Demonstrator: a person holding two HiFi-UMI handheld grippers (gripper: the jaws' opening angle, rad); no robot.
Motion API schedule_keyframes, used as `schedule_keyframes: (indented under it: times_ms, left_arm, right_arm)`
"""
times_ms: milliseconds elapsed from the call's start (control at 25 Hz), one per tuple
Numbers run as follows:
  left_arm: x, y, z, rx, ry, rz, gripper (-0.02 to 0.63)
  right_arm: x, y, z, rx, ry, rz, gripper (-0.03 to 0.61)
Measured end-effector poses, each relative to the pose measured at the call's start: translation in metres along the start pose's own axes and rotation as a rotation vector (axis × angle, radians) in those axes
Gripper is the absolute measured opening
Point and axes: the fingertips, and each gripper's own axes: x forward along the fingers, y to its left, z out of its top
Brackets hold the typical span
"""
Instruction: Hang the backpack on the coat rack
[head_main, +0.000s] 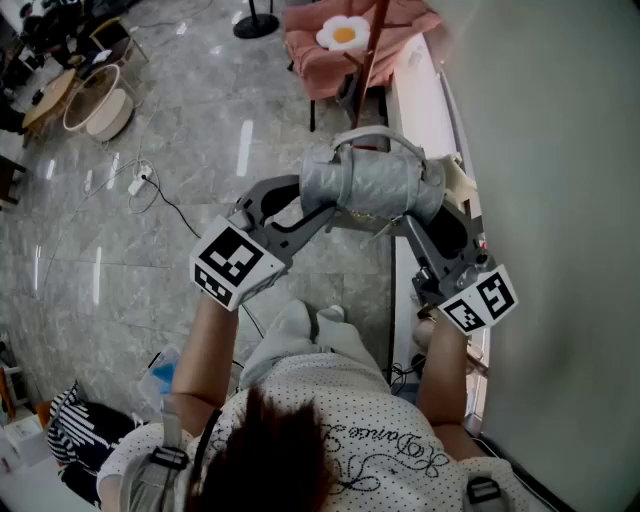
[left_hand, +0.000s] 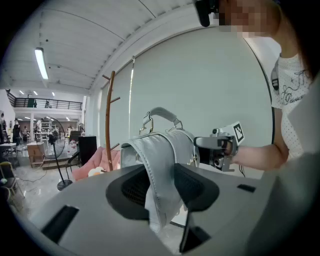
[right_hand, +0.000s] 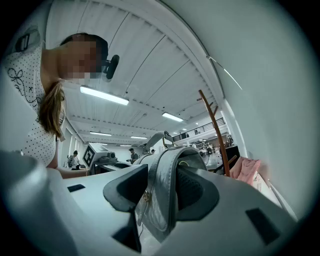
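The grey backpack (head_main: 372, 185) is held in the air between both grippers, near the wooden coat rack (left_hand: 108, 120). The left gripper (left_hand: 159, 186) clamps one padded side edge, and the right gripper (right_hand: 162, 187) clamps the opposite side. The bag appears soft, light and pliable, so expect sagging. Its top carry handle (left_hand: 162, 112) stands free and is probably the best loop to place over a rack peg.

No legible text or signs
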Motion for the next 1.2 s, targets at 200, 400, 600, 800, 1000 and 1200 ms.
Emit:
schedule_keyframes:
  times_ms: [200,400,600,800,1000,1200]
  left_arm:
    - [-0.002,0.002,0.0,0.008,-0.014,-0.014,0.151]
    - [-0.018,0.007,-0.005,0.02,-0.031,-0.042,0.152]
    - [-0.055,0.013,-0.004,0.03,-0.054,-0.088,0.152]
    - [-0.067,0.023,-0.004,0.031,-0.071,-0.105,0.152]
    - [-0.063,0.034,-0.006,0.021,-0.07,-0.098,0.152]
    - [-0.041,0.057,-0.005,0.01,-0.059,-0.077,0.153]
  right_arm:
    - [0.001,0.002,-0.003,0.007,-0.004,-0.016,0.173]
    - [0.007,0.02,-0.006,0.014,-0.023,-0.056,0.175]
    - [0.022,0.058,-0.001,-0.001,-0.028,-0.096,0.175]
    - [0.034,0.068,-0.002,-0.006,-0.034,-0.114,0.175]
    - [0.044,0.06,-0.004,0.003,-0.033,-0.105,0.175]
    - [0.06,0.031,-0.006,0.017,-0.026,-0.083,0.175]
